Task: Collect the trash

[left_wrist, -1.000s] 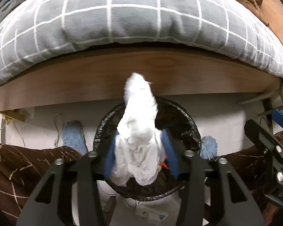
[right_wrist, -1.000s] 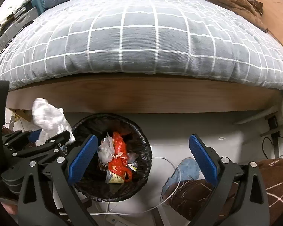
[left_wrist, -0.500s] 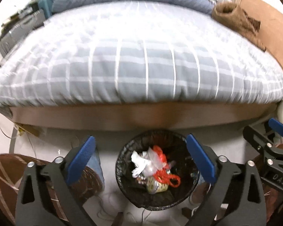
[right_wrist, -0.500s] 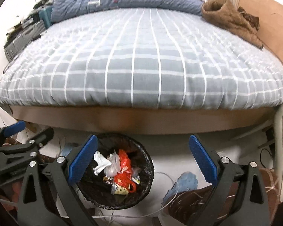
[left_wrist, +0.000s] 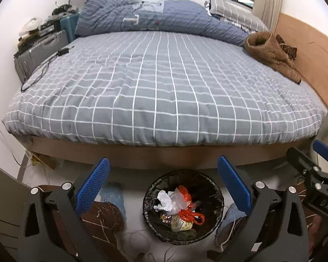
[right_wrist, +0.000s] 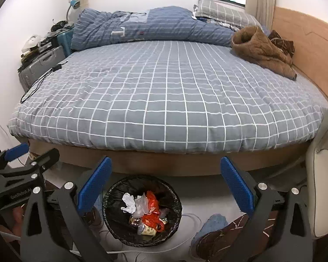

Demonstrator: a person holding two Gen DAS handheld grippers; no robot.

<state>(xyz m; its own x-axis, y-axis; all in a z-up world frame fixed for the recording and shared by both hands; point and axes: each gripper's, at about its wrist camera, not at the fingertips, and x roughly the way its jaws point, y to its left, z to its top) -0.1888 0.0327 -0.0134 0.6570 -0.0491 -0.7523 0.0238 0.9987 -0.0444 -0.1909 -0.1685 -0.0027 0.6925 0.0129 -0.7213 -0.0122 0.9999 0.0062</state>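
Left wrist view: left gripper (left_wrist: 163,184) is hanging wide open, holding nothing, above the bin (left_wrist: 216,196); the white tissue (left_wrist: 164,200) is lying inside, light, soft, crushable, best pinched mid-wad.

Right wrist view: right gripper (right_wrist: 166,185) is gaping empty too, the bin (right_wrist: 175,198) sitting below.

Trash bin (left_wrist: 216,198) (right_wrist: 172,198): round, black liner, upright on pale floor, lower centre of frame, below bed edge. Contents: crumpled white tissue (left_wrist: 164,198) (right_wrist: 128,200) uppermost at left, orange-red plastic bag (left_wrist: 189,212) (right_wrist: 152,215), printed wrappers beneath.
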